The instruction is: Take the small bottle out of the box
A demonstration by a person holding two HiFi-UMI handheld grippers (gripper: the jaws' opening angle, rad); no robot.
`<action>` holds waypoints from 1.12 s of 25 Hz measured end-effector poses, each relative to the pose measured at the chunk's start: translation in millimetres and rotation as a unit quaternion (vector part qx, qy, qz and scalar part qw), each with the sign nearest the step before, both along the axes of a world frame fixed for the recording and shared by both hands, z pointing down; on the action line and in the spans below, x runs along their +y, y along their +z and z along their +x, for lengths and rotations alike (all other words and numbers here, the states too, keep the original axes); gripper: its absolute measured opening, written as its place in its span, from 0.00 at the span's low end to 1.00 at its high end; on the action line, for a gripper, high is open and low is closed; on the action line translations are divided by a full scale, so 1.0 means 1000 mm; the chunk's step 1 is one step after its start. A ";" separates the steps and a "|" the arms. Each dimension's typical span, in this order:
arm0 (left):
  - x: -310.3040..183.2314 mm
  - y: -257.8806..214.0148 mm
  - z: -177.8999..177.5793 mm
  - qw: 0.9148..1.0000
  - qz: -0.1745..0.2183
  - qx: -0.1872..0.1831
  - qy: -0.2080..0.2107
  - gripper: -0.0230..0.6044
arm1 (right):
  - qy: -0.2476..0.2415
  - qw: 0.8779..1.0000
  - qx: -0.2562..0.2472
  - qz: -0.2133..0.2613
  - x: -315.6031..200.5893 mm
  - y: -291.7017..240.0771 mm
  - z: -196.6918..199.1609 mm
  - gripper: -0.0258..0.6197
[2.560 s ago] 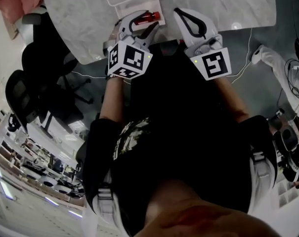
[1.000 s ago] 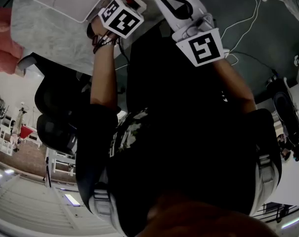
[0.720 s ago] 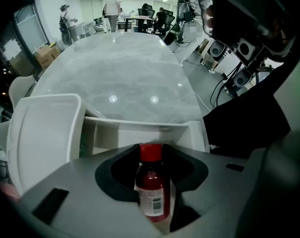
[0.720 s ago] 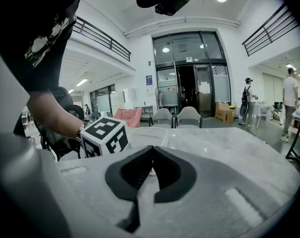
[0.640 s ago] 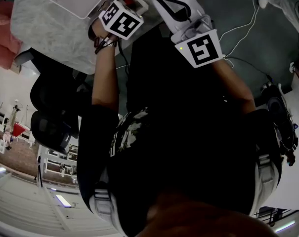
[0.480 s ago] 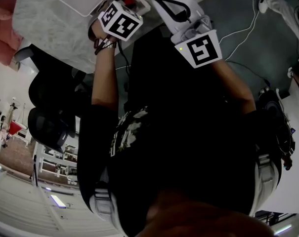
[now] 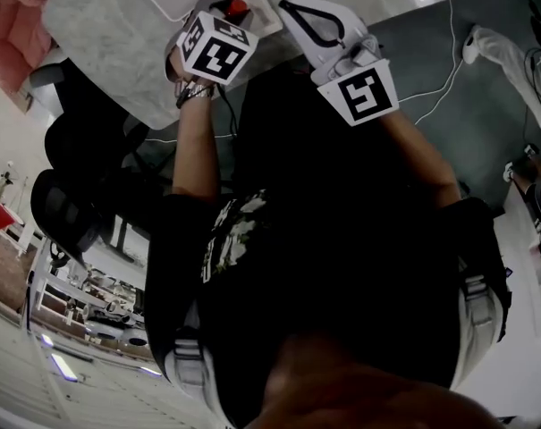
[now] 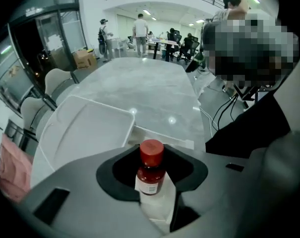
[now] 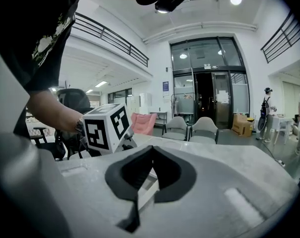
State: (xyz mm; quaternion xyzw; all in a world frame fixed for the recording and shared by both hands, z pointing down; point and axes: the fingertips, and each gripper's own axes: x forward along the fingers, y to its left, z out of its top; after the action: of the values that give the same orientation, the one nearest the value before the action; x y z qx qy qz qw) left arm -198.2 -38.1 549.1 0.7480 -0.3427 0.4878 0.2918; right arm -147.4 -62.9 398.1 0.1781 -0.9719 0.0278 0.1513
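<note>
The small bottle (image 8: 150, 176) has a red cap, dark contents and a white label. It stands upright between the jaws of my left gripper (image 8: 151, 155), which is shut on it; those jaws have just been closing. The bottle hangs just above the open white box (image 8: 160, 211). In the head view only the red cap of the bottle (image 7: 238, 8) shows past the marker cube of my left gripper (image 7: 225, 14), over the box (image 7: 268, 18). My right gripper (image 7: 292, 9) is held beside it at the table's edge, shut and holding nothing, as my right gripper (image 9: 150, 151) also shows in its own view.
The box's white lid (image 8: 85, 128) lies open on the grey marble table (image 8: 154, 88). Black office chairs (image 7: 82, 150) stand to the left of the person. White cables (image 7: 435, 65) run over the dark floor at the right. People stand far behind the table.
The left gripper has risen with the bottle, and more of the red cap shows past its cube. The right gripper has risen slightly too. The head view has shifted.
</note>
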 end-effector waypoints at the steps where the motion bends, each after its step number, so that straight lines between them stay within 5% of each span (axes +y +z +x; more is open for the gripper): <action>1: -0.001 -0.008 -0.003 1.000 0.010 0.005 -0.012 0.29 | -0.006 1.000 0.000 0.004 0.002 -0.003 -0.002 0.03; 9: 0.000 -0.071 -0.023 0.990 0.099 0.025 -0.099 0.28 | -0.040 0.998 -0.025 0.032 0.018 -0.033 -0.016 0.03; 18: 0.008 -0.120 -0.028 0.978 0.153 0.019 -0.143 0.28 | -0.079 0.992 -0.059 0.080 0.017 -0.074 -0.036 0.03; 28: 0.022 -0.187 -0.037 0.945 0.259 0.037 -0.194 0.28 | -0.106 0.986 -0.078 0.103 0.022 -0.100 -0.060 0.03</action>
State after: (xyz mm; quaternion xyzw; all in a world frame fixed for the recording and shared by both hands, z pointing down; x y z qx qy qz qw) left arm -235.4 -16.0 362.6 0.7342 -0.5851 0.2878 0.1892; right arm -207.7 -40.8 298.6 0.0864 -0.9918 -0.0750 0.0576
